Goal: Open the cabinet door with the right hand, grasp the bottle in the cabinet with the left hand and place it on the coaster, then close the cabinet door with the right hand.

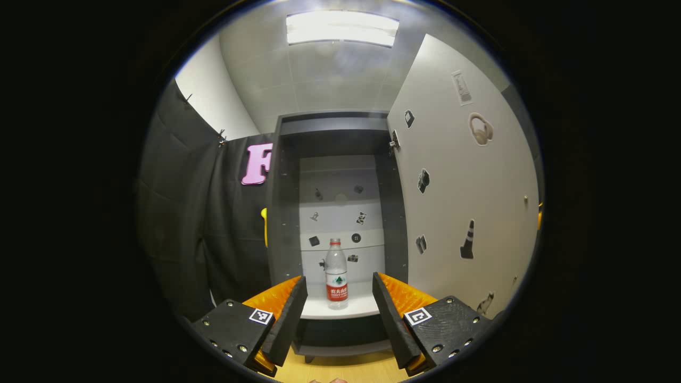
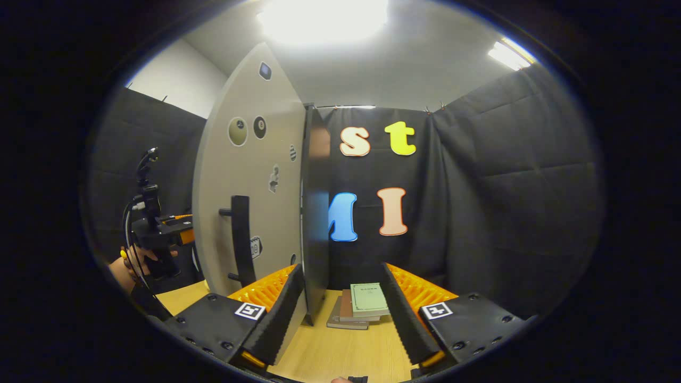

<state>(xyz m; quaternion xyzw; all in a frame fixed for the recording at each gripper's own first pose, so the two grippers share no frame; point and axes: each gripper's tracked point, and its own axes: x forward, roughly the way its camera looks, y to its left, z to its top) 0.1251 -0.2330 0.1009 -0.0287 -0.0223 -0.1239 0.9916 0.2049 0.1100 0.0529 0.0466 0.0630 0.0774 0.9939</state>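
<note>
Two handheld grippers, built alike

Each gripper, left (image 1: 338, 314) and right (image 2: 337, 314), has black screwed plates (square coded tags) and ribbed orange inserts.

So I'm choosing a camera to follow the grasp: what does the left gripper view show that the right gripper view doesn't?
Left gripper view: the cabinet interior, with the water bottle upright on its white shelf, framed between the open left gripper.

Right gripper view: the door's outer face with its black handle, and a stack of books on the wooden table.

Both: the opened cabinet door.
</note>
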